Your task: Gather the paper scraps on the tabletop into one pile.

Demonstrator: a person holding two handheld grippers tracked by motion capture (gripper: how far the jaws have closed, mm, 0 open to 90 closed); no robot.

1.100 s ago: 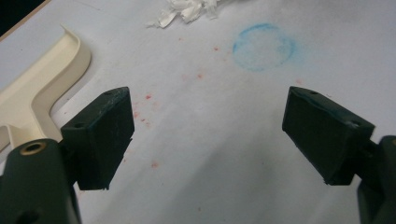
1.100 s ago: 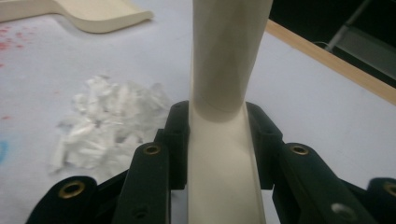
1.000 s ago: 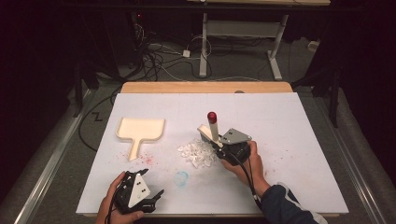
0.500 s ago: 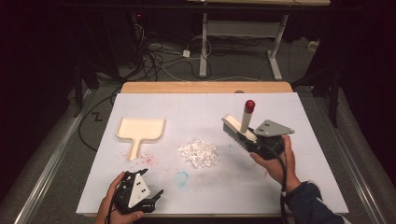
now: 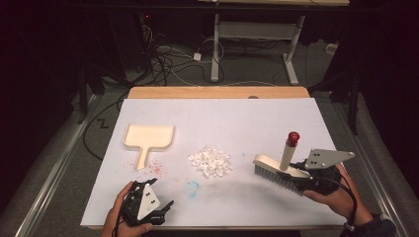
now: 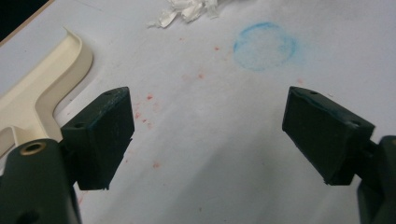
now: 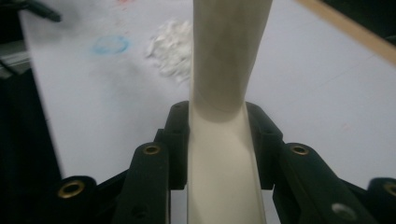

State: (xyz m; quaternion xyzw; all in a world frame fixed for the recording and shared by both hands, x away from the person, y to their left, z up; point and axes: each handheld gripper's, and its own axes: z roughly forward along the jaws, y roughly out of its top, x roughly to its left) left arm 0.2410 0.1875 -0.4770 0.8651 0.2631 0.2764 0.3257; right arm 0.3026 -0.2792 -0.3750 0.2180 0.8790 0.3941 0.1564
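A cream brush (image 5: 274,168) with a red-capped upright handle hangs over the right side of the white table sheet (image 5: 222,116), to the right of a pile of white paper scraps (image 5: 210,161). My right gripper (image 5: 298,178) is shut on the brush's back; in the right gripper view the cream brush (image 7: 223,140) sits clamped between both jaws, with the scraps (image 7: 170,46) beyond. My left gripper (image 5: 164,207) rests near the table's front left, open and with nothing between its jaws (image 6: 205,135). A cream dustpan (image 5: 148,137) lies flat at left, also seen as the dustpan (image 6: 42,88) beside the left jaw.
A faint blue circle (image 5: 192,187) and red specks (image 5: 155,168) mark the sheet in front of the pile. A wooden table edge (image 5: 217,92) runs along the back. Cables and a metal stand legs (image 5: 215,54) are on the floor behind.
My right gripper has carried the brush from the scrap pile rightwards and somewhat up, toward the table's right side. The left gripper has stayed where it was.
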